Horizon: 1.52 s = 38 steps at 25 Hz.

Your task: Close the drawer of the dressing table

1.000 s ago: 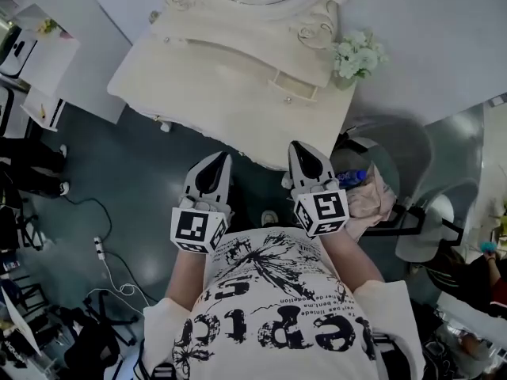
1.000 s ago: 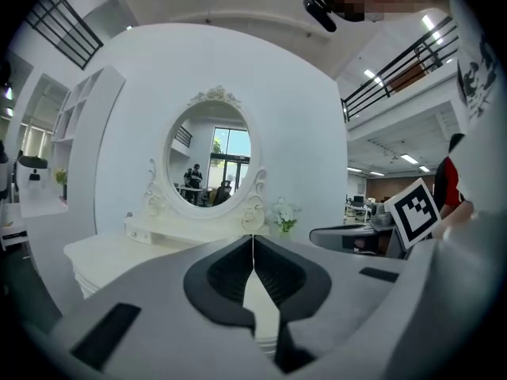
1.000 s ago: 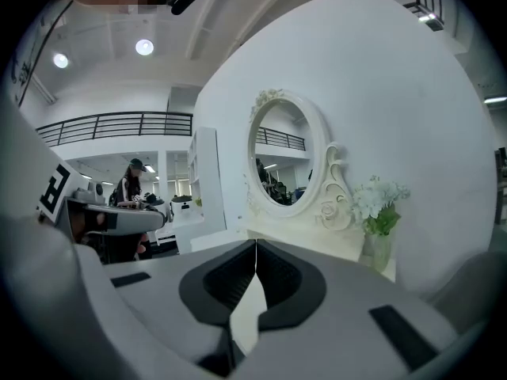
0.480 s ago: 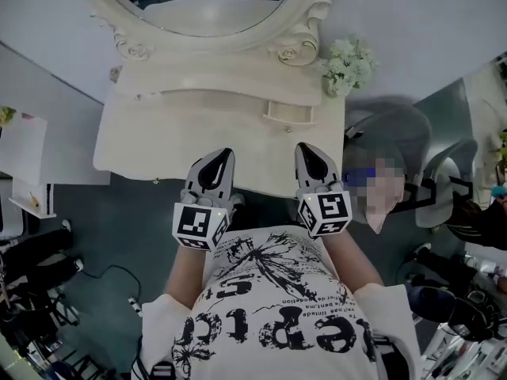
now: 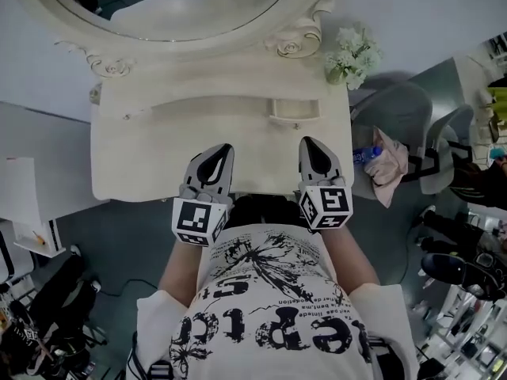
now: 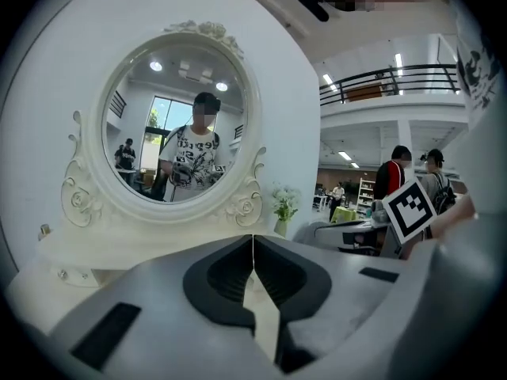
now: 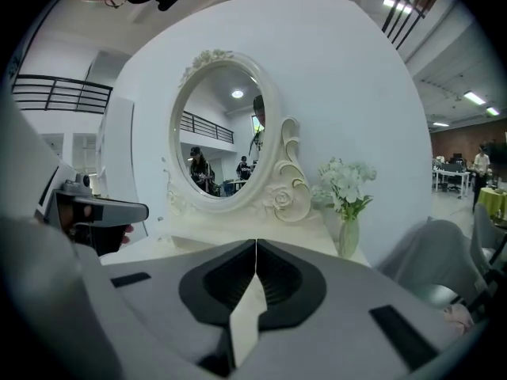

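- Dressing table [image 5: 142,153]: cream all over.
- Mirror frame [image 5: 290,46]: cream, carved scrolls and roses.
- Flowers [image 5: 354,52]: white, green leaves.
- Left gripper [image 5: 225,149] and right gripper [image 5: 307,142]: grey and black, with black-and-white square patterns.
- T-shirt [image 5: 261,291]: white, black print.
- Floor [image 5: 103,244]: dark grey-teal.

A cream dressing table [image 5: 135,157] with an oval mirror [image 5: 198,6] fills the top of the view. Its small drawer [image 5: 287,111] stands slightly out of the raised tier, and white flowers [image 5: 352,54] sit at the right rear corner. The 2 grippers, left gripper [image 5: 225,148] and right gripper [image 5: 306,141], hang side by side over the table's front edge, jaws together.
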Motion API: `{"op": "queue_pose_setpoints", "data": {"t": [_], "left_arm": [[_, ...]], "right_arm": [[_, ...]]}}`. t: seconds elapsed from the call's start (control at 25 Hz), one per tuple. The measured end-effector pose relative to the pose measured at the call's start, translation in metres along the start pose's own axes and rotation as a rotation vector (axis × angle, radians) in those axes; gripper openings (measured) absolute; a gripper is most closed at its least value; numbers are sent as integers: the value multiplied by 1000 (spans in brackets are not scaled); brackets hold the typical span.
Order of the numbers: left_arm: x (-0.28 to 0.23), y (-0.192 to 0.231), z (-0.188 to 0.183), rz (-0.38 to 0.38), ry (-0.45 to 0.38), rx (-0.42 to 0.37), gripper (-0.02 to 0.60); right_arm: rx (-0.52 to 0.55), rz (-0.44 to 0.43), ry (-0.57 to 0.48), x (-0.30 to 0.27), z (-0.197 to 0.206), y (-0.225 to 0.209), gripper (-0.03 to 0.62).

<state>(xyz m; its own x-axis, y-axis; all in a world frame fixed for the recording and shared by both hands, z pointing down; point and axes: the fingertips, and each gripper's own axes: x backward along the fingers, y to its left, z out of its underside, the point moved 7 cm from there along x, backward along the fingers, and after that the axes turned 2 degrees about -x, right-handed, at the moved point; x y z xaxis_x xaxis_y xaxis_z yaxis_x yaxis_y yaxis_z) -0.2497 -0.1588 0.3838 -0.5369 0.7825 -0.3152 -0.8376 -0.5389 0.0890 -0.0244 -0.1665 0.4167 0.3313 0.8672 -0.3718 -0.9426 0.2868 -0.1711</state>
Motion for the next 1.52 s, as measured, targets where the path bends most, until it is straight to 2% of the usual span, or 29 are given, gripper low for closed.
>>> {"op": "queue_pose_setpoints", "data": {"t": [0.28,0.44,0.6,0.64,0.72,0.8,1.0,1.16,1.52], "left_arm": [[-23,5,27,23,61,26,20],[-41,6,46,27,70,83,20],[-58,12,61,30,72,97,20],[-60,13,64,27,70,102,20],[-66,15,70,22,67,112,20],[-71,16,75,23,74,117,20],[-81,17,89,37,123,120,20],[-84,16,92,42,136,111,20],[-92,12,93,42,147,134,20]], "right_arm": [[11,64,77,-26,31,-19,18],[-18,39,125,-42,52,-28,18],[-14,33,169,-62,80,-35,22],[-18,34,187,-66,88,-37,39],[-34,40,223,-76,101,-43,111],[-45,55,246,-85,110,-49,120],[-55,96,280,-103,119,-58,123],[-138,113,302,-109,118,-61,120],[-155,88,304,-111,116,-63,110]]}}
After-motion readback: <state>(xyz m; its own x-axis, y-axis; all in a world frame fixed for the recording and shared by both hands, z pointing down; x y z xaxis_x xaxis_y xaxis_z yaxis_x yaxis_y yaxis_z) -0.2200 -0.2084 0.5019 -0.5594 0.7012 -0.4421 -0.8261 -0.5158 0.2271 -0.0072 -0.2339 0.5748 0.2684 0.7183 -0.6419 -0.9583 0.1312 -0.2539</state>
